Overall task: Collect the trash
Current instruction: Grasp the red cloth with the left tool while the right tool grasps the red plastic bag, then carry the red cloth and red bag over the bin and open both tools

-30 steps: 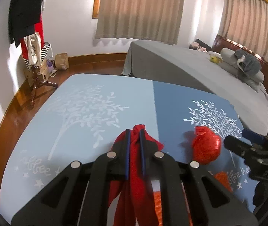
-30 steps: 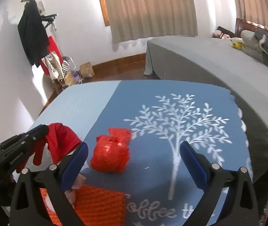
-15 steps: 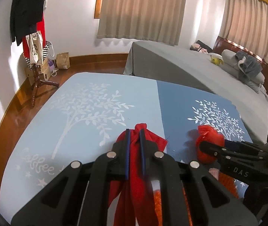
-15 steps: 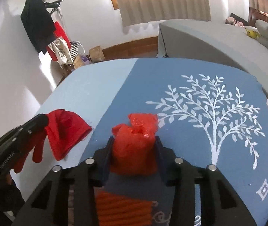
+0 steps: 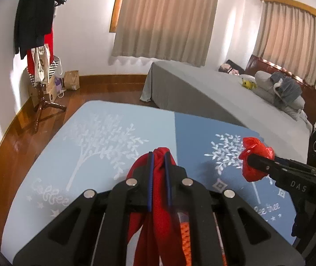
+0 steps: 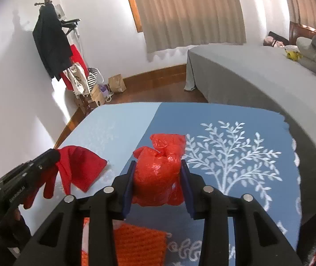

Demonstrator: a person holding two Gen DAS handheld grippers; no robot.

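A red cloth [image 5: 159, 190] hangs pinched between the blue pads of my left gripper [image 5: 158, 155], which is shut on it; the same cloth [image 6: 80, 168] shows at the left of the right wrist view. My right gripper [image 6: 158, 166] is shut on a knotted red plastic bag [image 6: 158, 173], held clear of the blue mat [image 6: 235, 115]. From the left wrist view the bag [image 5: 255, 159] sits in the right gripper's fingers at the right. An orange knitted piece [image 6: 135, 243] lies on the mat under the right gripper.
The two-tone blue mat [image 5: 104, 133] with white tree prints covers the floor ahead. A grey bed [image 5: 213, 93] stands behind it. A coat stand [image 5: 38, 44] with clothes and paper bags [image 5: 71, 79] is at the far left wall.
My right gripper closed from wide open onto the red plastic bag and lifted it off the mat. The left gripper rose a little with the red cloth.
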